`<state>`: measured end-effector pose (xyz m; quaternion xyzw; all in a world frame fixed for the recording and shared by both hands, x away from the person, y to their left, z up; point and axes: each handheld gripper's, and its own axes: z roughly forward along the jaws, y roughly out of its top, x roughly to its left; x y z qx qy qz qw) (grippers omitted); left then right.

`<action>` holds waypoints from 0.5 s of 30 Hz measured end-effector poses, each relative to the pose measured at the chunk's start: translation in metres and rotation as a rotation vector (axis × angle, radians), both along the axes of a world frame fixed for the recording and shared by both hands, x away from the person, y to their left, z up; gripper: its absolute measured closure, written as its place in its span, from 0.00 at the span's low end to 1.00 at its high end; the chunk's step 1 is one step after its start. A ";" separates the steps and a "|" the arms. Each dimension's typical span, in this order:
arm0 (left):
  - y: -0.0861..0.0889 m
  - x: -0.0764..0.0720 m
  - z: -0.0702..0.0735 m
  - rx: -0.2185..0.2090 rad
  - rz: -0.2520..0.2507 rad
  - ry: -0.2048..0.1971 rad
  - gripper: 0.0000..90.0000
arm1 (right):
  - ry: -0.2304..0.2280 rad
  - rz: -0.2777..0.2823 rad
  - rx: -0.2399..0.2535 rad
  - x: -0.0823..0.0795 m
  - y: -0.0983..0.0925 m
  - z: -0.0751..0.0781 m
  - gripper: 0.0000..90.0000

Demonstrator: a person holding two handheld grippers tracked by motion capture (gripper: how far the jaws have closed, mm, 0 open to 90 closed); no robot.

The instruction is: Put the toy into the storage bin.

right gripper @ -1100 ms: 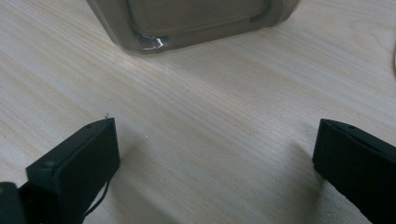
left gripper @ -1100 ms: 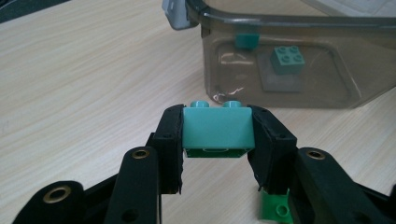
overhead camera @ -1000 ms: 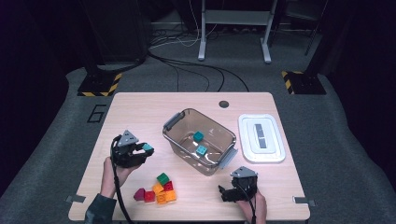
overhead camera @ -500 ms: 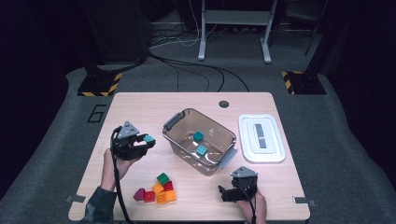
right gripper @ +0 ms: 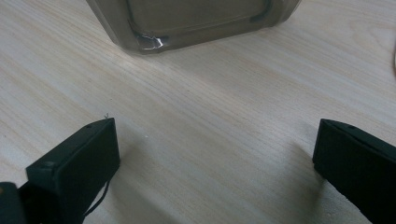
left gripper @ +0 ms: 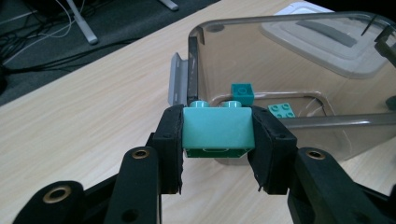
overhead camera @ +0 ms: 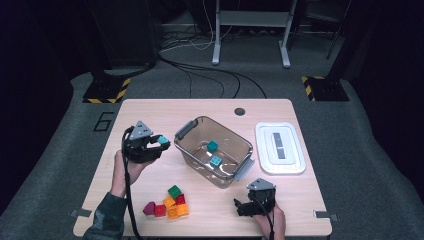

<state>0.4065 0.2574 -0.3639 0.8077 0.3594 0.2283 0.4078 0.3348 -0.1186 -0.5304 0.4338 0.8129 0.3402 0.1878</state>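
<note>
My left gripper is shut on a light teal brick, held above the table just left of the clear plastic bin. In the left gripper view both black pads press the teal brick's sides, and the bin stands right behind it. Two teal bricks lie on the bin's floor. My right gripper rests low on the table near the front edge, below the bin's near corner. Its jaws stand wide apart over bare wood in the right gripper view.
A heap of several loose bricks, green, red, orange and magenta, lies at the front left of the table. The bin's white lid lies flat at the right. A dark round hole sits near the far edge.
My left gripper has risen with the teal brick and moved toward the bin. The right gripper has stayed where it was.
</note>
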 end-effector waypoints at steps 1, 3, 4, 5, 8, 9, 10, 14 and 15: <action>-0.001 0.001 0.002 -0.001 -0.002 -0.001 0.65 | 0.000 0.004 -0.002 0.000 0.000 0.000 0.00; -0.003 0.003 0.005 0.000 -0.002 -0.006 0.65 | 0.000 0.004 -0.002 0.000 0.000 0.000 0.00; -0.004 0.004 0.006 0.000 -0.004 -0.007 0.65 | 0.000 0.004 -0.002 0.000 0.000 0.000 0.00; -0.005 0.005 0.008 0.001 -0.003 -0.012 0.65 | 0.000 0.004 -0.002 0.000 0.000 0.000 0.00; -0.008 0.009 0.012 -0.010 -0.012 -0.016 0.65 | 0.000 0.004 -0.002 0.000 0.000 0.000 0.00; -0.010 0.011 0.014 -0.012 -0.016 -0.017 0.65 | 0.001 0.003 -0.002 0.000 0.000 0.000 0.00; -0.012 0.012 0.015 -0.010 -0.018 -0.016 0.65 | 0.001 0.003 -0.002 0.000 0.000 0.000 0.00; -0.017 0.018 0.018 -0.014 -0.028 -0.017 0.65 | 0.000 0.004 -0.002 0.000 0.000 0.000 0.00; -0.019 0.019 0.019 -0.012 -0.028 -0.016 0.65 | 0.000 0.004 -0.002 0.000 0.000 0.000 0.00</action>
